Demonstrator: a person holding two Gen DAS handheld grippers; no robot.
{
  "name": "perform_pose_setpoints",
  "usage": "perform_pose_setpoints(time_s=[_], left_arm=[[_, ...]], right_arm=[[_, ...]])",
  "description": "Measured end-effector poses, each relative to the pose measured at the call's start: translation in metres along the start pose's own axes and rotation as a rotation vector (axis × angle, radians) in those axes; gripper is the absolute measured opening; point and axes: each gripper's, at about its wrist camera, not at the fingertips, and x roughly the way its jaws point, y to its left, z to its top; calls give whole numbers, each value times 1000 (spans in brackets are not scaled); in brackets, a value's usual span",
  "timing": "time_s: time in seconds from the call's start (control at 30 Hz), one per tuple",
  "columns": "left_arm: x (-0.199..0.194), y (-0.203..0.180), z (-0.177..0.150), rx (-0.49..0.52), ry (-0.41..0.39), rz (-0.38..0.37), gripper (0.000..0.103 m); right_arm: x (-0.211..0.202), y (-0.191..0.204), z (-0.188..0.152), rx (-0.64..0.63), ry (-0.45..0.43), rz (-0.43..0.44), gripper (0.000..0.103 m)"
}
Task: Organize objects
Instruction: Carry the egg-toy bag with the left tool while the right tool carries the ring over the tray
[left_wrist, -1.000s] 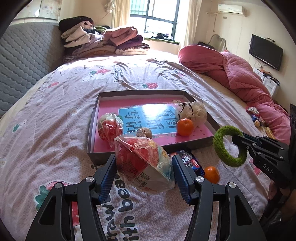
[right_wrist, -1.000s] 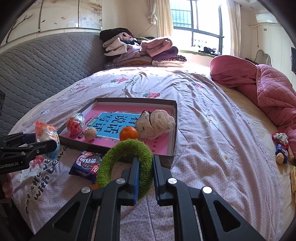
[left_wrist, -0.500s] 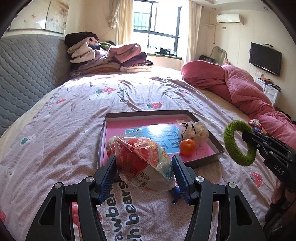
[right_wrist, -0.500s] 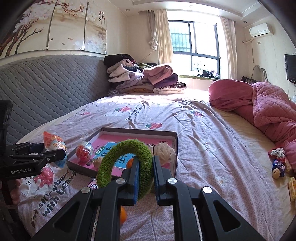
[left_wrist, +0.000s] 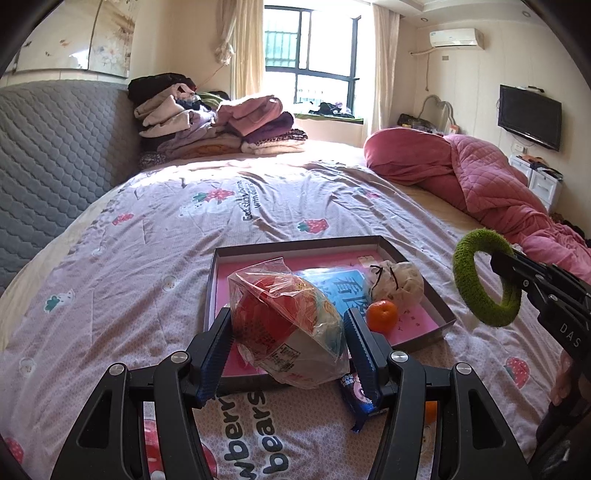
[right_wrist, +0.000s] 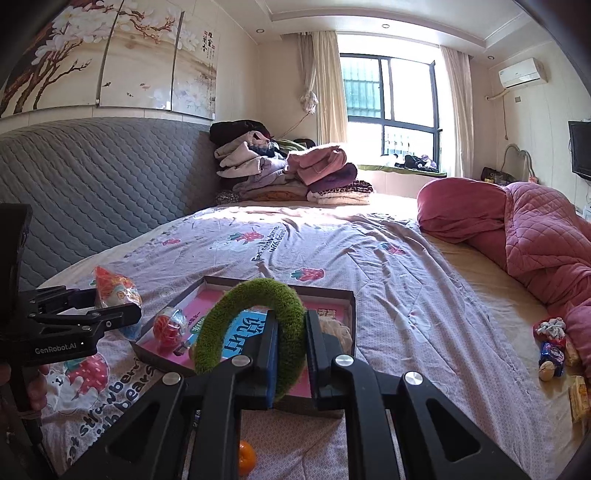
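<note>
The left tool (left_wrist: 288, 345) is clamped on a plastic-wrapped snack bag (left_wrist: 286, 325), red and white, its blue pads pressing the bag's two sides; bag and tool hang above the near edge of the shallow box (left_wrist: 439, 321) on the bed (left_wrist: 129, 266). The right tool (right_wrist: 290, 349) has its jaws together on a fuzzy green ring (right_wrist: 251, 310), pinching the ring's right side so the loop stands upright and arches off to the left of the tool.

Ahead of and below the left tool the box lies open, with a low grey rim and a pink floor. Inside it, to the right of the held bag, an orange (left_wrist: 382, 315) sits just beside a pale drawstring pouch (left_wrist: 397, 284); a small red wrapped ball (right_wrist: 168, 328) sits near the box's left wall. Much of the pink floor between them is bare.

Below the left tool's right finger a blue snack packet (left_wrist: 354, 395) lies on the bedspread outside the box, and a second orange (right_wrist: 245, 458) lies under the right tool. Beyond the box the bedspread runs clear up to folded clothes (left_wrist: 218, 125) at the headboard; a pink quilt (left_wrist: 491, 184) is heaped far to the right.
</note>
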Motion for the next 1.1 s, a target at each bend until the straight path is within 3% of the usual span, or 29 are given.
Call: perform_pose_setpoints(time_s=[0.5, 0.8, 1.1], left_arm=[[13, 13, 39, -5, -56, 4, 62], [34, 36, 40, -34, -58, 51, 62], [66, 36, 36, -22, -27, 54, 62]], right_arm=[[12, -1, 26, -23, -68, -31, 14], [31, -8, 32, -9, -91, -50, 14], [51, -19, 23, 11, -47, -69, 14]])
